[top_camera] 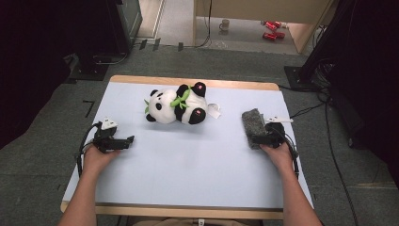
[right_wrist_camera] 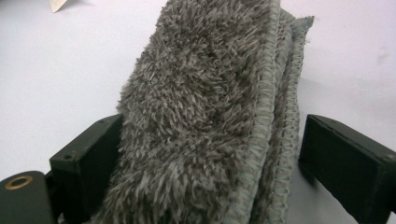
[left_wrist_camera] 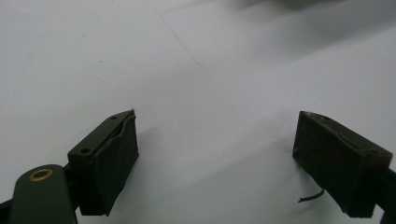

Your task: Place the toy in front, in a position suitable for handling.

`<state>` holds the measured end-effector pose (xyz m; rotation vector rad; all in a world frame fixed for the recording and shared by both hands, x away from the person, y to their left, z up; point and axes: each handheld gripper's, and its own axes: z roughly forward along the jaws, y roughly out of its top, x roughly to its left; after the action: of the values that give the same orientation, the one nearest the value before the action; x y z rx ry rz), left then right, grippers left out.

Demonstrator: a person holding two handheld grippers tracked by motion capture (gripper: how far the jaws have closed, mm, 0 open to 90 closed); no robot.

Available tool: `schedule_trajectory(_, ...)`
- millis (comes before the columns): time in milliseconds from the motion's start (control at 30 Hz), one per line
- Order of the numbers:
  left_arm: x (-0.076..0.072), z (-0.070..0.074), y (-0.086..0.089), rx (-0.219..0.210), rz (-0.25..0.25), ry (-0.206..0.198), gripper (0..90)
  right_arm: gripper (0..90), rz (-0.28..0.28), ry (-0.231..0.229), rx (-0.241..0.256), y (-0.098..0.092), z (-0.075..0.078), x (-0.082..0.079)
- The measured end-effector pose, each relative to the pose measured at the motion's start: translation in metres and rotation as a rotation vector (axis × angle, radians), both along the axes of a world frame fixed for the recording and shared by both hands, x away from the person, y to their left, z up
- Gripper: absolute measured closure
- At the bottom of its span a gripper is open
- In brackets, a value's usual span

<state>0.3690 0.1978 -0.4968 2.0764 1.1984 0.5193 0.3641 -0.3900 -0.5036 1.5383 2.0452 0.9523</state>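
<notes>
Right gripper fingers open, straddling the folded grey towel at the tabletop's right edge; its long axis runs along the fingers. Left gripper open, empty, well apart.

A white table with a wooden edge stood on grey carpet. A plush panda lay on its side near the far middle of the table, green bamboo leaves at its neck and a white tag just beside it. The left gripper, held in the person's left hand, rested on the bare surface at the left, well apart from the panda. At the right, the right gripper sat at a folded grey towel, touching its near end.
</notes>
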Motion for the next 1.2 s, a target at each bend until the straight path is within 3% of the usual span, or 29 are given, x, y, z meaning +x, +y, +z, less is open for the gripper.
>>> schedule_trajectory(300, 0.0, 0.0, -0.001, 0.003, 0.009, -0.001, 13.8, 7.4, 0.0, 0.0, 0.002, 0.0, 0.0, 0.0)
schedule_trajectory(433, 0.0, 0.002, -0.004, 0.002, 0.04, 0.01, 14.8, 9.5, -0.025, 0.02, 0.015, 0.0, 0.003, 0.0)
schedule_trajectory(533, 0.001, 0.005, -0.005, 0.011, 0.055, 0.017, 18.9, 14.0, -0.032, 0.031, 0.048, 0.0, 0.01, 0.0)
schedule_trajectory(567, 0.001, 0.006, -0.004, 0.011, 0.049, 0.02, 24.9, 14.6, -0.036, 0.018, 0.054, 0.0, 0.013, 0.0)
schedule_trajectory(600, 0.001, 0.009, -0.003, 0.003, 0.052, 0.025, 34.6, 15.5, -0.042, 0.009, 0.066, -0.001, 0.016, -0.001)
schedule_trajectory(633, 0.001, 0.01, -0.003, -0.008, 0.056, 0.028, 37.4, 15.5, -0.055, 0.005, 0.084, -0.002, 0.018, -0.001)
schedule_trajectory(800, 0.003, 0.019, 0.0, -0.079, 0.053, 0.034, 38.2, 15.0, -0.07, 0.012, 0.117, -0.006, 0.026, -0.001)
schedule_trajectory(967, 0.007, 0.031, -0.009, -0.102, 0.023, 0.027, 31.5, 15.6, -0.059, 0.018, 0.101, -0.004, 0.024, 0.0)
schedule_trajectory(1200, 0.008, 0.046, -0.029, -0.086, -0.031, -0.013, 31.5, 16.0, -0.039, 0.072, 0.047, 0.0, 0.01, 0.002)
